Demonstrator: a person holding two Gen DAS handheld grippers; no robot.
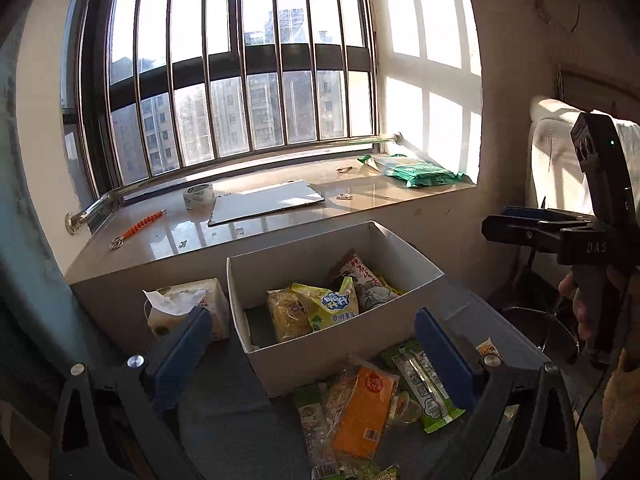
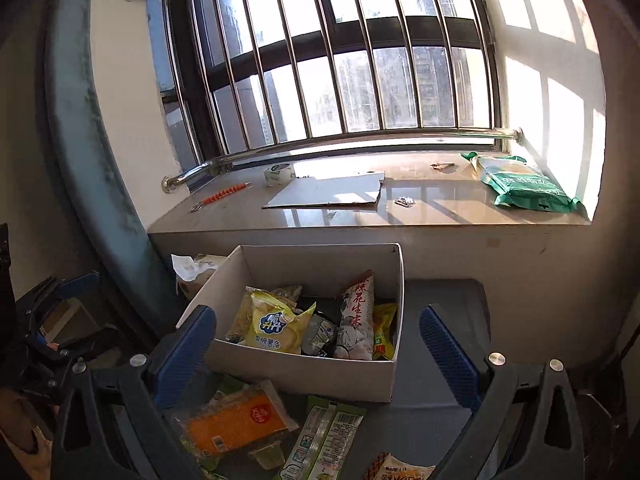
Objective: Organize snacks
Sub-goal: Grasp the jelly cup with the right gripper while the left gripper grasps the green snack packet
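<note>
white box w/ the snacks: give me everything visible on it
The white box is an open-topped, rectangular carton, apparently thin cardboard, with plain white walls and no lid in view. It sits upright on the grey table, just below the window ledge. Inside lie several snack packets, including a yellow chip bag and a tall white packet with red lettering; part of its floor is still bare. A tissue pack stands beside its left wall. More packets lie loose on the table in front. Neither gripper touches it.

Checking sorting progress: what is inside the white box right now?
Inside the white box: a yellow chip bag, a red-and-white peanut packet, a yellow packet by the right wall and a dark packet between. Whatever lies under them is covered.
</note>
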